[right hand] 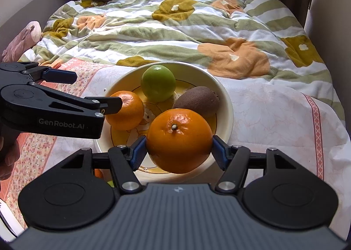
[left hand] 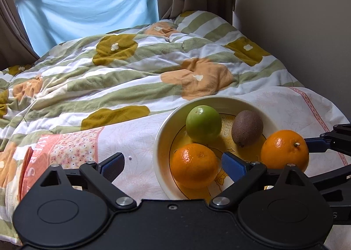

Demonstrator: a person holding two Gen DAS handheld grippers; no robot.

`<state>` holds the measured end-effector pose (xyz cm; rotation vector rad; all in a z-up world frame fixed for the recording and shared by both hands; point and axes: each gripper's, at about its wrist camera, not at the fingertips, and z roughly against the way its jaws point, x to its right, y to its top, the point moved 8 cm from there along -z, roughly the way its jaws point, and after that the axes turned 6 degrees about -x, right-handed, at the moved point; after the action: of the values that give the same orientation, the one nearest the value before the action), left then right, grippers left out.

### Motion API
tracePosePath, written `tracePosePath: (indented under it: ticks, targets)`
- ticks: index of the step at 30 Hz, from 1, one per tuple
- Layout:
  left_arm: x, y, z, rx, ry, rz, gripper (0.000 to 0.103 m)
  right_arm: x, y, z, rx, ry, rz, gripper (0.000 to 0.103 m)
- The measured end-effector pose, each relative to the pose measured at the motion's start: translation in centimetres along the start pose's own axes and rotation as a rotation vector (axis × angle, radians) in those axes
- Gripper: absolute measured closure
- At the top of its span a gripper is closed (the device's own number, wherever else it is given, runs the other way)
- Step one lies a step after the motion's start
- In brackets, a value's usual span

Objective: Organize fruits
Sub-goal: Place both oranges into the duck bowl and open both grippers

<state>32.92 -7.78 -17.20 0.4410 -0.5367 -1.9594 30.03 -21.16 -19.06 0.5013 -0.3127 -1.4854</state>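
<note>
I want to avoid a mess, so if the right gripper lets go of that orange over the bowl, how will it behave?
The held orange is round and looks firm, so it would likely roll downhill in the sloped bowl. It may nudge the kiwi.

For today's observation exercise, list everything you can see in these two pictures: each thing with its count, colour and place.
round cream bowl with yellow inside: one, on the bed.
orange mandarins: two; one lies in the bowl, one is clamped in the right gripper over the bowl's near rim.
round green apple: one, in the bowl, far side.
fuzzy brown kiwi: one, in the bowl, right.
floral quilt: one, green, white and orange, behind the bowl.
pale blue cloth: one, across the window.
left gripper: black, open, left of the bowl.
right gripper: black, blue pads.
</note>
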Motion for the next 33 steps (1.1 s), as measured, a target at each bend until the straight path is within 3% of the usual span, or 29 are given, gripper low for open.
tracePosePath:
  ticks: [15,16,18,33]
  targets:
    - [-0.8,-1.2,1.3,0.015,0.022,0.020,0.006,0.0,0.0,-3.1,-0.028,-0.038,0.058,0.024]
    - [-0.9,-1.3,1.3,0.014,0.023,0.023,0.006,-0.1,0.1,-2.8,-0.007,-0.046,0.062,0.022]
    - [-1.1,-1.5,1.5,0.014,0.023,0.027,0.006,-0.1,0.4,-2.2,0.030,-0.067,0.074,0.000]
    - [-2.8,-2.8,5.8,0.072,0.055,0.045,0.006,-0.3,0.1,3.3,0.100,-0.100,0.029,0.000]
